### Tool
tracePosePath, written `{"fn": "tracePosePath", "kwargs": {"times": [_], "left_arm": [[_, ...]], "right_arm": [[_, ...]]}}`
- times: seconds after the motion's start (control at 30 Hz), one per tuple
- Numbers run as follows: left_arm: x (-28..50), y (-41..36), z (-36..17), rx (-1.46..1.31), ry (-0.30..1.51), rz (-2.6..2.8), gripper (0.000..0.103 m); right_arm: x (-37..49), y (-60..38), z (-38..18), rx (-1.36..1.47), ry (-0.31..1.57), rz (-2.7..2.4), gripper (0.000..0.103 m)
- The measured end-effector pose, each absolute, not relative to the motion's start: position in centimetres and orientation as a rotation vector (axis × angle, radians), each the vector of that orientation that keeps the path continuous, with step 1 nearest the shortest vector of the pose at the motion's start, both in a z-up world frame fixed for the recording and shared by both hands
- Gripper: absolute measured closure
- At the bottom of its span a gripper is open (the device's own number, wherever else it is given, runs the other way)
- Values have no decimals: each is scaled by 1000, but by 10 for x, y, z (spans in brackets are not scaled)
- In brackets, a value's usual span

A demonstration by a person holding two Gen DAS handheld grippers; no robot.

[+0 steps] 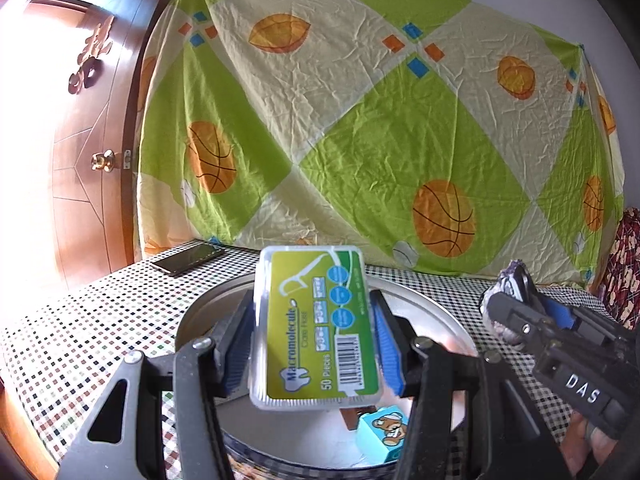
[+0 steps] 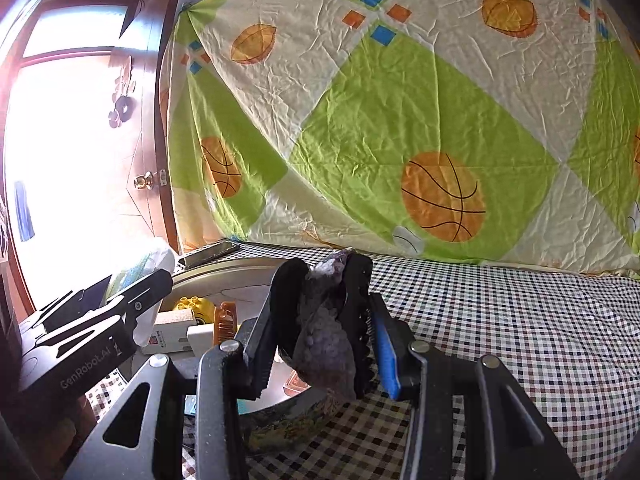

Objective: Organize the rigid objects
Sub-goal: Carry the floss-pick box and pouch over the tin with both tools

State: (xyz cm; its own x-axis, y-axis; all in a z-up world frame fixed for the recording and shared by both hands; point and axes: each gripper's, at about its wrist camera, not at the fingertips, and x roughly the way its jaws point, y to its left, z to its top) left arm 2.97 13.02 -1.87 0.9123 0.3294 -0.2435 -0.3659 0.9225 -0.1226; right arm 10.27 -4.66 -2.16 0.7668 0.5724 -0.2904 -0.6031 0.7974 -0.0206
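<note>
My left gripper (image 1: pixel 316 320) is shut on a clear floss-pick box (image 1: pixel 314 328) with a green label, held above a round metal tray (image 1: pixel 432 300). A blue bear-print block (image 1: pixel 384 432) lies in the tray below it. My right gripper (image 2: pixel 324 320) is shut on a black hair claw clip with a grey-purple decoration (image 2: pixel 324 344), held over the tray's right rim (image 2: pixel 224 268). The right gripper with the clip also shows in the left wrist view (image 1: pixel 516 300). In the tray I see a yellow toy brick (image 2: pixel 194 306), a white box (image 2: pixel 176 330) and an amber comb (image 2: pixel 226 320).
The table has a checked cloth (image 2: pixel 500 320). A black phone (image 1: pixel 188 260) lies at the back left beside the tray. A green and cream basketball-print sheet (image 1: pixel 360 140) hangs behind. A wooden door (image 1: pixel 80 160) stands at left.
</note>
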Motion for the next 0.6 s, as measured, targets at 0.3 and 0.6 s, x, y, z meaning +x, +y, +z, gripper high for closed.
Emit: {"fn": "tracePosePath", "kwargs": {"times": [0.3, 0.6], "left_arm": [[44, 151, -23, -150, 321, 384, 49], [62, 162, -29, -181, 432, 330, 49]], "right_arm": [[114, -14, -12, -146, 310, 691, 58], [144, 17, -21, -168, 433, 702, 58]]}}
